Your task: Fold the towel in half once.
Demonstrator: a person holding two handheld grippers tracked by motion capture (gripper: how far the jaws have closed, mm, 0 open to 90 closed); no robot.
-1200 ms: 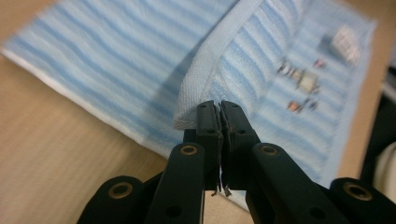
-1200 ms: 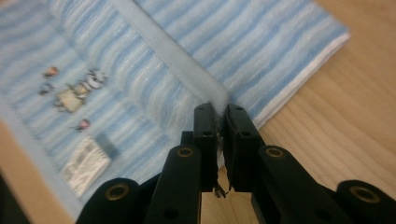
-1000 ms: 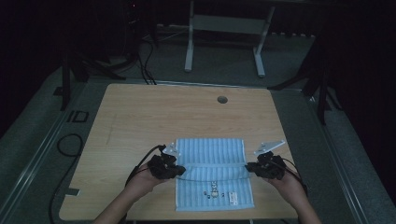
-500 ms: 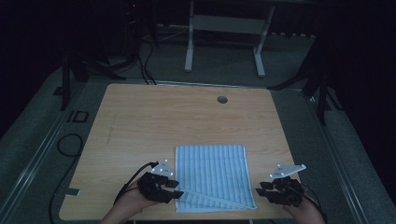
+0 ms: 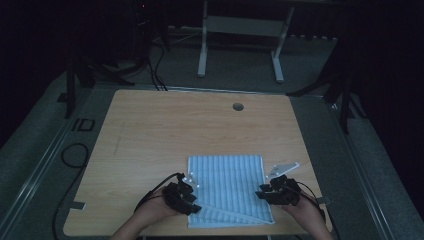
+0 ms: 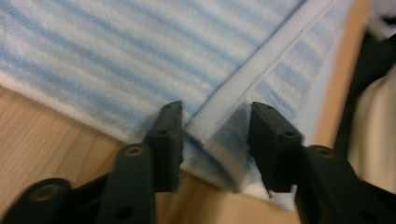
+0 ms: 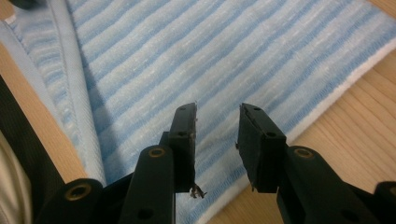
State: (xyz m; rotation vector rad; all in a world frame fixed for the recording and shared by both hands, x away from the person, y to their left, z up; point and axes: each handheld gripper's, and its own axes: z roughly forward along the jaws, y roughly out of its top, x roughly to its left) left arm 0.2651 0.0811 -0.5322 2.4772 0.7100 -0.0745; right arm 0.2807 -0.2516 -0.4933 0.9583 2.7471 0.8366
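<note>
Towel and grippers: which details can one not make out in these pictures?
- Towel: its near edge, high view, lies at the dim table edge between the hands.
- Left gripper: its own view is blurred at the hem; pad contact with the towel is unclear.
- Right gripper: its jaws cover the towel beneath.

A light wooden table (image 5: 150,140) with rounded corners carries one thing lying flat: a blue-and-white striped towel (image 5: 227,180), folded over on itself, close to the near edge and right of the middle (its top layer ends in a slanted hem across the lower part). A round cable hole (image 5: 238,106) sits near the far edge; the table stands on a grey floor (image 5: 40,160)
</note>
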